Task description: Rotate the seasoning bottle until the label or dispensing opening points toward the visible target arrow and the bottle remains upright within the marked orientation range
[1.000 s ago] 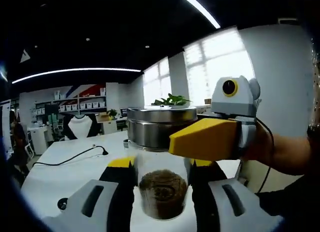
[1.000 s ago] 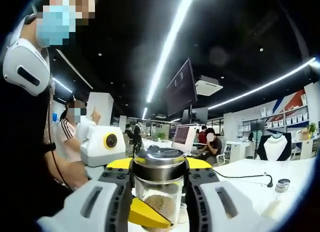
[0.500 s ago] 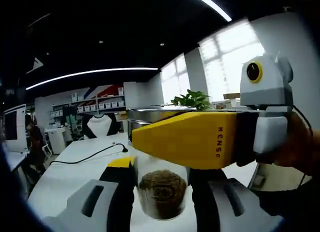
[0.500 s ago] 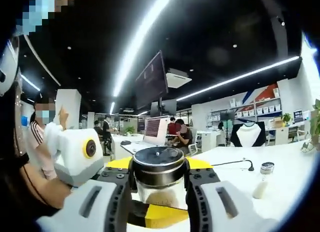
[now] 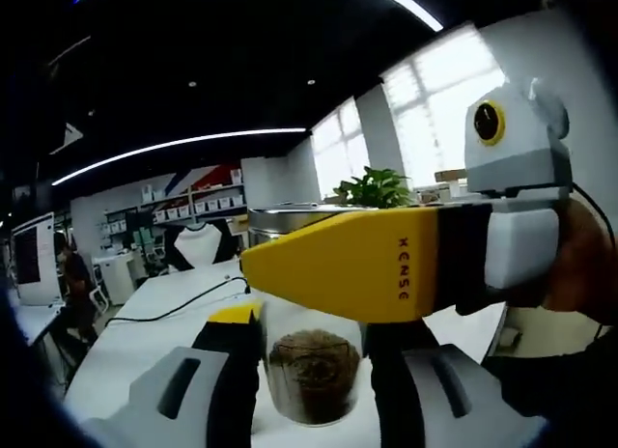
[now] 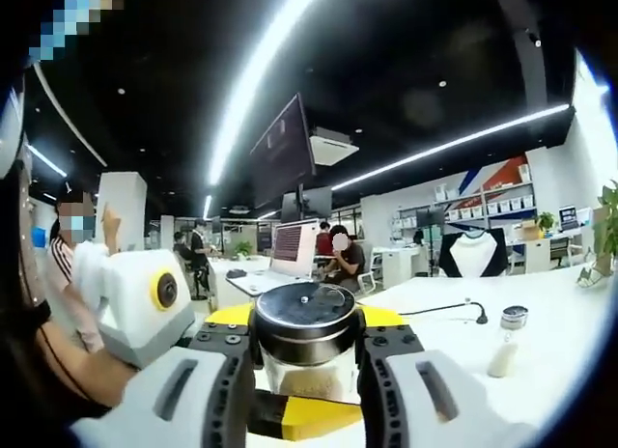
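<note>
1. In the left gripper view, the right gripper (image 5: 362,274) crosses the seasoning bottle (image 5: 312,376), hiding most of its lid.
2. Left gripper (image 5: 311,361) jaws clamp the glass body above the desk (image 5: 145,342).
3. Right gripper (image 6: 306,347) jaws clamp the lid (image 6: 305,318).

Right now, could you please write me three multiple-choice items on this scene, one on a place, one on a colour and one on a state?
1. Where do the right tongs grip the seasoning bottle?
A. at its lid
B. at its base
C. nowhere

2. What colour are the tips of the left tongs?
A. red
B. yellow
C. green

3. How does the bottle stand?
A. on its side
B. upside down
C. upright

Answers: 1 A, the right gripper view shows the metal lid between its jaws. 2 B, yellow tips flank the glass body in the left gripper view. 3 C, the lid is on top and the brown seasoning sits low in the glass.
</note>
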Tool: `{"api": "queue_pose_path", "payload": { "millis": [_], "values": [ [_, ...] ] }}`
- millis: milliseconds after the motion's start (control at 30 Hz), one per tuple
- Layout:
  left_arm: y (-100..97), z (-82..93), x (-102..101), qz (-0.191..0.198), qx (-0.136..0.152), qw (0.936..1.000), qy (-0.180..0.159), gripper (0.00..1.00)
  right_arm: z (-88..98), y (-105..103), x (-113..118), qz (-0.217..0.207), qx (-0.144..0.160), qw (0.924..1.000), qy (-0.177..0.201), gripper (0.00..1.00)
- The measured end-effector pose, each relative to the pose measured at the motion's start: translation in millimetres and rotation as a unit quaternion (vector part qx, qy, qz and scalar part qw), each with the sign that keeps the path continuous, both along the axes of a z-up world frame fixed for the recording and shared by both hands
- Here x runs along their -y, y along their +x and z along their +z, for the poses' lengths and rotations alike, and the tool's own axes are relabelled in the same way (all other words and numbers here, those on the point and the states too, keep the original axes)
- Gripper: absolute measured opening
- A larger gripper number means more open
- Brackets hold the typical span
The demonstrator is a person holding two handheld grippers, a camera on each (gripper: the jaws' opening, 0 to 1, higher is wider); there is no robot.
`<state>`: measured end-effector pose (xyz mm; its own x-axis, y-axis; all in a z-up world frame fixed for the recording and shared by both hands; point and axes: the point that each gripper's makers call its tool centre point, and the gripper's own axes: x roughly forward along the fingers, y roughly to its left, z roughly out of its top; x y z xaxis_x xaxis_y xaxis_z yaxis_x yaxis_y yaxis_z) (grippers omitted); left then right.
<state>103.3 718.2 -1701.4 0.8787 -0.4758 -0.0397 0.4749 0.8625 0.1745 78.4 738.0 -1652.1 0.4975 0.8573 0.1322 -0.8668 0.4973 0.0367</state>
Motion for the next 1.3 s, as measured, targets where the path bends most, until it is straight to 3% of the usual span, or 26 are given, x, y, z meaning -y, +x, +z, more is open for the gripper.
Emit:
{"api": "queue_pose_path", "payload": {
  "millis": [233, 467, 633, 733, 833, 900, 1033, 1133, 1300],
  "values": [
    [-3.4, 1.2, 6, -0.025, -0.001, 0.9997, -0.003, 0.45, 1.4, -3, 5, 0.05, 0.009, 0.9987, -0.004, 0.36],
    [-7.5, -2.1, 15, -0.05, -0.008, 0.9987, -0.009, 0.45, -0.8, -14, 9, 0.112, 0.038, 0.9929, -0.015, 0.36],
    [-6.6, -8.6, 18, -0.055, -0.02, 0.9983, -0.005, 0.45, -6.1, -16, 9, 0.132, 0.051, 0.9894, -0.033, 0.36],
    [-6.1, -12.2, 16, -0.047, -0.02, 0.9987, -0.005, 0.44, -9.9, -18, 5, 0.129, 0.058, 0.9888, -0.05, 0.37],
    [-5.1, -13.0, 15, -0.043, -0.031, 0.9981, -0.029, 0.44, -10.5, -16, 1, 0.108, 0.056, 0.9913, -0.05, 0.38],
    [-2.6, -16.7, 13, -0.034, -0.035, 0.9987, -0.018, 0.44, -14.2, -11, 2, 0.086, 0.04, 0.9941, -0.054, 0.38],
    [-1.3, -23.1, 12, -0.027, -0.043, 0.9987, -0.009, 0.44, -15.9, -10, 1, 0.068, 0.037, 0.9954, -0.057, 0.38],
    [-0.6, -28.0, 11, -0.018, -0.046, 0.9988, 0.001, 0.44, -15.2, -5, 1, 0.057, 0.01, 0.9978, -0.031, 0.38],
    [1.1, -31.7, 9, -0.016, -0.051, 0.9986, -0.002, 0.44, -20.1, -3, 0, 0.059, 0.014, 0.9975, -0.036, 0.38]
  ]
}}
